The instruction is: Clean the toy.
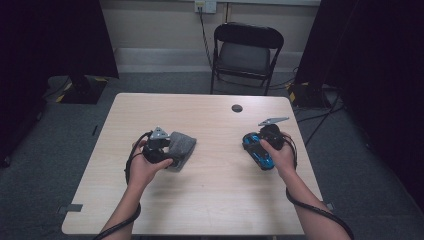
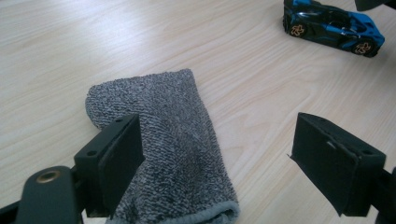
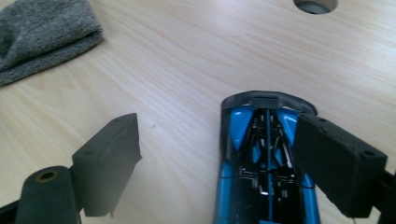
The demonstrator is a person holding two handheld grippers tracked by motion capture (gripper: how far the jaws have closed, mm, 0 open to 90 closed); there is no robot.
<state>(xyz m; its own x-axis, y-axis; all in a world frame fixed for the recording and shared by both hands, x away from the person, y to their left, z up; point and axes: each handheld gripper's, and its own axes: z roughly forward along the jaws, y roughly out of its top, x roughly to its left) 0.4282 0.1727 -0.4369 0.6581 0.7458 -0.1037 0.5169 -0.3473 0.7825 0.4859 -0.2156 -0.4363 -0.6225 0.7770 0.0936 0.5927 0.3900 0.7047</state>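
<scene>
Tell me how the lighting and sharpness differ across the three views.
High view: dim and soft, dark curtains at both sides, the table evenly lit, with no glare. Left gripper view: brighter, the grey sock crisp in its knit, the blue toy car sharp too. Right gripper view: the near jaws look soft and blurred, and the car's glossy body shows small highlights.

A light wooden table [image 1: 210,200] with a round cable hole [image 1: 237,108] stands on a grey carpet floor [image 1: 45,175]. Behind it there is a black folding chair [image 1: 246,52] near a pale wall [image 1: 155,25]. Dark curtains [image 1: 45,35] hang at both sides. A socket [image 1: 205,6] with a cable is on the wall.
</scene>
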